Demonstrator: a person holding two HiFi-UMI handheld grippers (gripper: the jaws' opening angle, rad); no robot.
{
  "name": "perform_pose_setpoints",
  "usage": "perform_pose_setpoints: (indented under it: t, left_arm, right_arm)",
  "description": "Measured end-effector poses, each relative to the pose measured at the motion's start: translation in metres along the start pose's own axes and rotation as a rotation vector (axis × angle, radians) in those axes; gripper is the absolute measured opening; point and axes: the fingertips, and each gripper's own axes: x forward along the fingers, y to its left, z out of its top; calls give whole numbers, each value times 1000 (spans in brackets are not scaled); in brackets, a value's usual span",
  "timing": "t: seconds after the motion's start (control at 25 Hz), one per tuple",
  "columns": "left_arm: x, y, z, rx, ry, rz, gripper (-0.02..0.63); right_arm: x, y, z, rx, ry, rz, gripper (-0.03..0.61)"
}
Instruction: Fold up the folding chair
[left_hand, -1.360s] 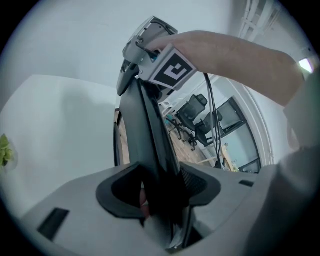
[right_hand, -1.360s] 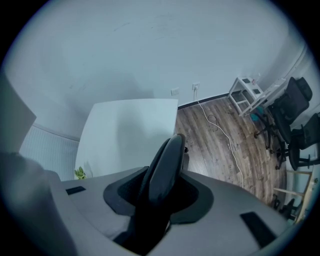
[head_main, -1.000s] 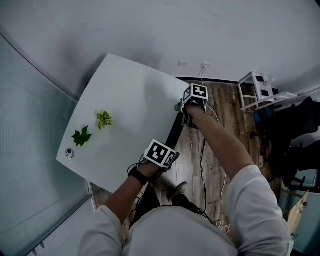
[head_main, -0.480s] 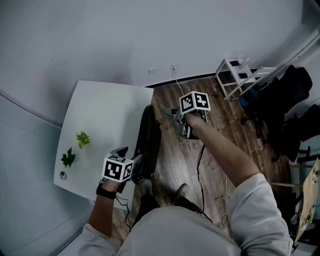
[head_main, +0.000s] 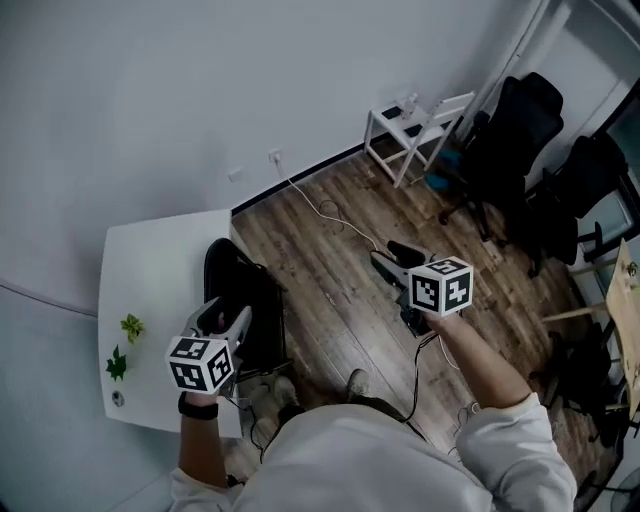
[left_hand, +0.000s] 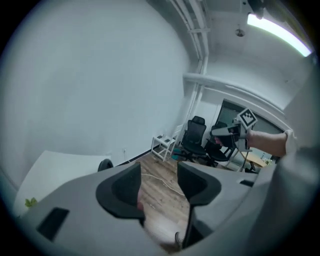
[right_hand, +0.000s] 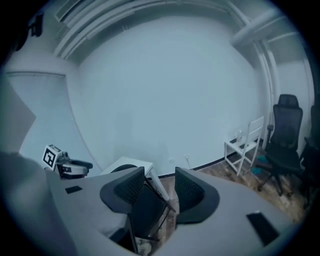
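Note:
The black folding chair (head_main: 243, 305) stands on the wooden floor against the white table (head_main: 150, 270); in the right gripper view the chair (right_hand: 142, 212) shows between and below the jaws, some way off. My left gripper (head_main: 226, 314) hovers above the chair's left side without touching it. Its jaws are closing with nothing between them. My right gripper (head_main: 392, 258) is held out over bare floor to the right of the chair, jaws closing on nothing. Each gripper sees the other: the right gripper (left_hand: 223, 131) and the left gripper (right_hand: 75, 168).
Small green plants (head_main: 124, 340) lie on the table's left part. A white rack (head_main: 412, 122) and black office chairs (head_main: 520, 125) stand at the back right. A white cable (head_main: 325, 212) runs across the floor from the wall. The person's shoes (head_main: 352, 385) are beside the chair.
Both grippers have come up and away from the chair. The right one swung far to the right over the floor. The head view turned right, showing more of the room.

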Motion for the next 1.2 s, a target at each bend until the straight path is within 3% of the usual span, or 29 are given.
perform_pose_setpoints:
  t: [0.36,0.52,0.76,1.2]
  left_arm:
    - [2,-127,55,185,-243,-108,166]
    - [-2,-162,62,244,-312,-122,92]
    - [-4,-182,61,204,-337,-144,15]
    - [-10,-195,57,250,-353,-130,9]
  right_arm:
    - [-136,-1,-3,-265,-270,-135,100]
    - [-170,5,-6,-348,-351,-183,52]
    - [-195,14,-3,-362,-439,-199,18]
    - [-206,22,-12,-323,-490,-191,15]
